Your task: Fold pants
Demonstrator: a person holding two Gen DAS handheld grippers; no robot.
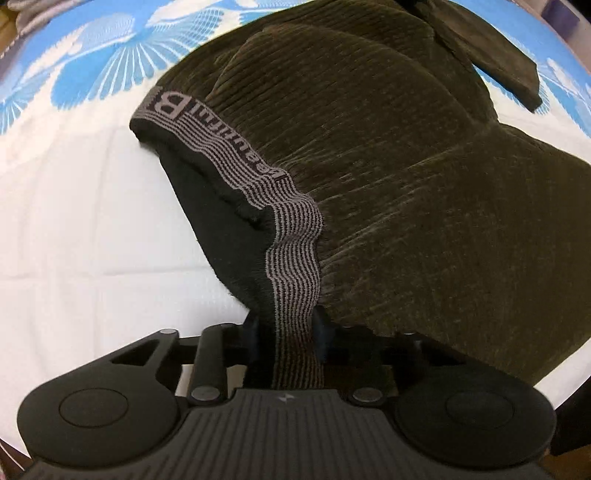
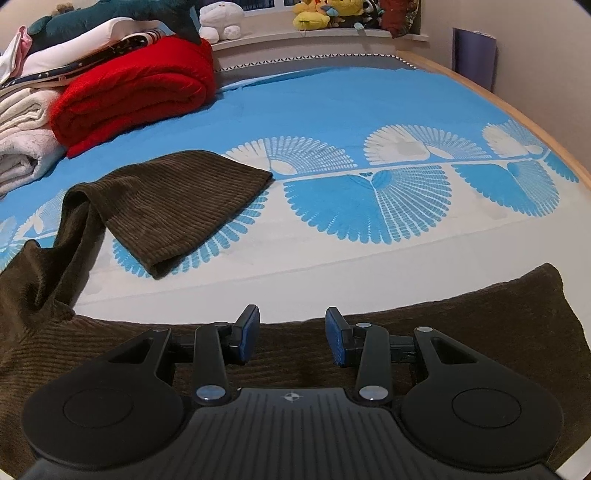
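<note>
Dark olive corduroy pants [image 1: 388, 184] lie on the bed. My left gripper [image 1: 286, 332] is shut on their grey striped elastic waistband [image 1: 291, 258], which rises from the jaws; the black lining [image 1: 218, 229] shows to its left. In the right wrist view the pants [image 2: 480, 321] lie under my right gripper [image 2: 291, 332], which is open and empty just above the cloth. One pant leg [image 2: 177, 203] stretches away at the left, its cuff flat on the sheet.
The bed sheet [image 2: 369, 110] is blue and white with fan patterns. A red folded blanket [image 2: 136, 92], white towels [image 2: 22, 147] and stacked clothes sit at the far left. Plush toys [image 2: 317, 14] line the window sill. The bed's wooden edge [image 2: 517, 110] runs along the right.
</note>
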